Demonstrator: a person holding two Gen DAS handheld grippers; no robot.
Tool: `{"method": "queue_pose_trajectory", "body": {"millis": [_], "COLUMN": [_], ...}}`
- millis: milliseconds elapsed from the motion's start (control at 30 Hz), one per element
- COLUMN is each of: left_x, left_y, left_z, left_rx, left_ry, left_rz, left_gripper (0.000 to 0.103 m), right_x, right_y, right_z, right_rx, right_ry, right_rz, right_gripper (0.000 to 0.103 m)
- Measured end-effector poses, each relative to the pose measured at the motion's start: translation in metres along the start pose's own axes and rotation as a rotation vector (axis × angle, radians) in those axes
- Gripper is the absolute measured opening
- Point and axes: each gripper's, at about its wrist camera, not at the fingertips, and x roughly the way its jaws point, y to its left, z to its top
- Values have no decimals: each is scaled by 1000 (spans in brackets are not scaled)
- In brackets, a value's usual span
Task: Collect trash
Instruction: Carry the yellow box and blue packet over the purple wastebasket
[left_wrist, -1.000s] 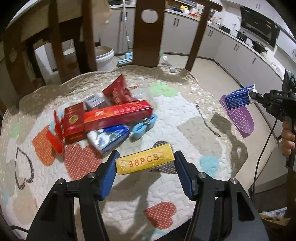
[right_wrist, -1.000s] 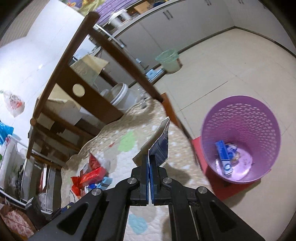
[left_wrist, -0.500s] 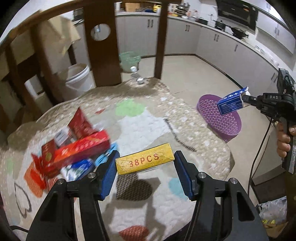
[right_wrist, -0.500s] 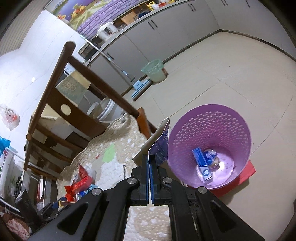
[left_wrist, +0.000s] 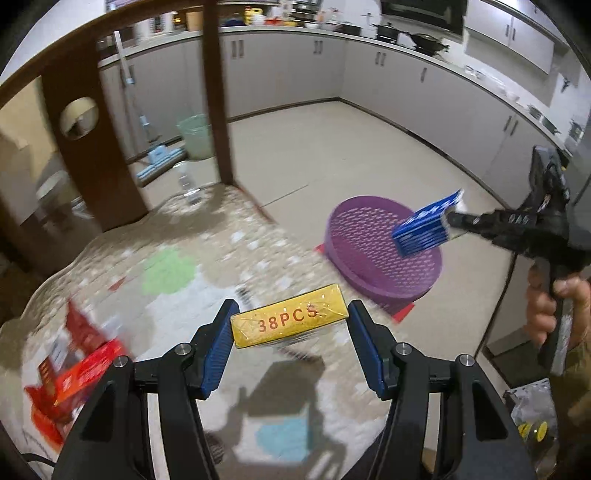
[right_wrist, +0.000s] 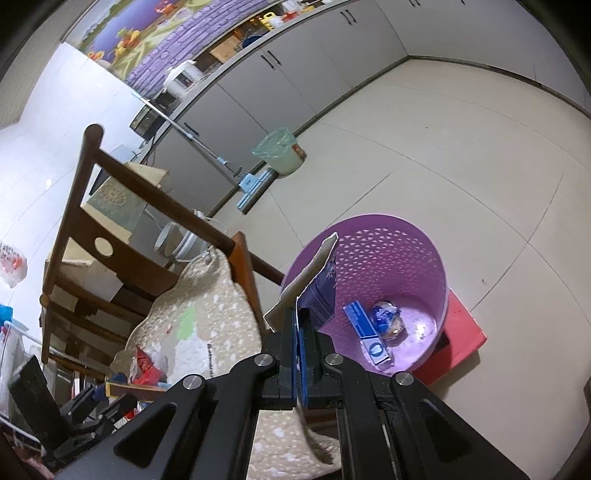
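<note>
A patterned quilt (left_wrist: 229, 258) is spread over the table, and everything else is placed from the purple basket (left_wrist: 373, 273) that stands on the floor just beside the quilt's edge, on a red mat (right_wrist: 465, 332). Red packets (left_wrist: 74, 369) are left on the quilt, well apart from the basket. A flattened blue carton (right_wrist: 321, 291) is pinched between the fully closed jaws of the right gripper (right_wrist: 298, 325) and is held over the basket's rim. A yellow box (left_wrist: 290, 320) marked "38PCS" is clamped endwise between the half-spread blue pads (left_wrist: 216, 347) of the left gripper (left_wrist: 290, 343), above the quilt near the basket. Inside the basket a small blue box (right_wrist: 365, 332) and a crumpled wrapper (right_wrist: 388, 319) are seen.
</note>
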Motion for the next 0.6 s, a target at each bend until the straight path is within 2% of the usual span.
{"method": "queue_pose_trajectory", "body": {"millis": [267,433,600], "left_x": [50,98,143], "left_y": [-56,-86,-103], "left_z": [52,73,79], "left_rx": [84,103,98], "left_ry": [21,88,164], "left_rz": [-87,-136,-155], "left_gripper": [59,59,59], "right_x": [18,39,56], "right_y": [-28,-40,-54], "right_z": [6,7,8], "right_rx": [19,-18,-9], "right_ry": [14,29,55], "right_rz": [-63,-145,-172], "right_gripper": [1,1,1]}}
